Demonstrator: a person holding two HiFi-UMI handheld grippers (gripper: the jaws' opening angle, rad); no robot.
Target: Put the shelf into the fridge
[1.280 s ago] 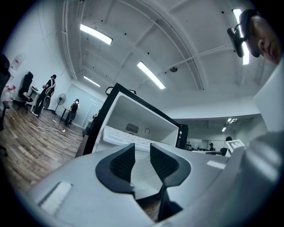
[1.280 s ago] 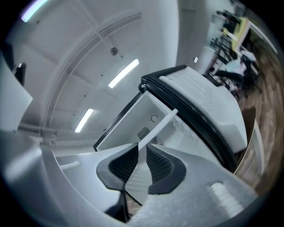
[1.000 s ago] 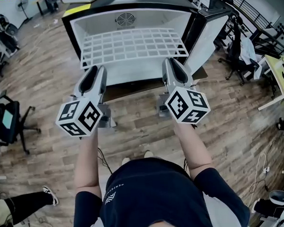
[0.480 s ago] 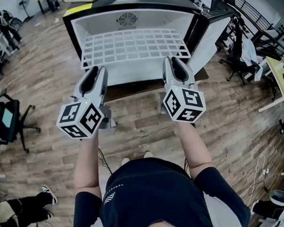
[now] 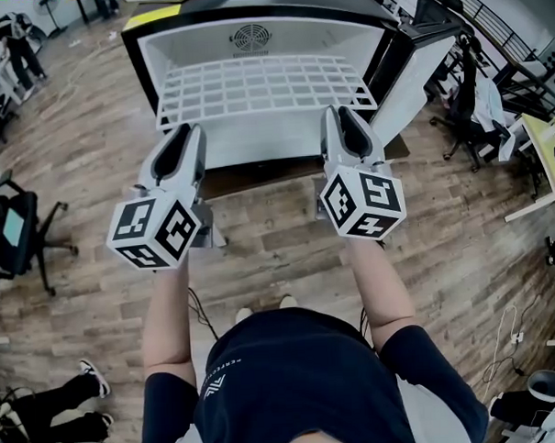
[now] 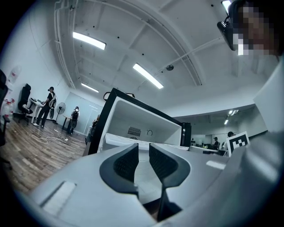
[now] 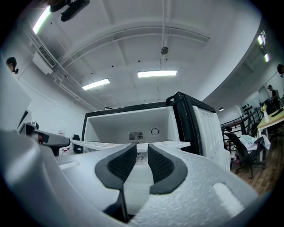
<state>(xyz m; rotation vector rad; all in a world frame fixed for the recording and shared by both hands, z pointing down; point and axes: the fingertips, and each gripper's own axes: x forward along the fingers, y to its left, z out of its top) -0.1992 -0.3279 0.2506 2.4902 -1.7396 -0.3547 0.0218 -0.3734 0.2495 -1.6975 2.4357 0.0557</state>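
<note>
A white wire-grid shelf [image 5: 262,83] lies level in the mouth of the open white fridge [image 5: 142,61], its back part inside the cavity. My left gripper [image 5: 184,130] is shut on the shelf's front edge near the left corner. My right gripper [image 5: 340,112] is shut on that edge near the right corner. In the left gripper view the shelf [image 6: 117,140] runs away from my left gripper [image 6: 143,148] into the fridge [image 6: 146,119]. The right gripper view shows the shelf [image 7: 173,144] beyond my right gripper [image 7: 142,148], with the vent on the fridge's back wall [image 7: 136,135] behind.
The fridge door [image 5: 408,63] stands open at the right. The fridge rests on a low wooden platform [image 5: 257,176] on the plank floor. Office chairs stand at the left [image 5: 16,237] and right [image 5: 470,107]. A seated person's legs [image 5: 47,405] show at bottom left.
Both grippers and the shelf have shifted a little forward toward the fridge. Their hold on the shelf is unchanged.
</note>
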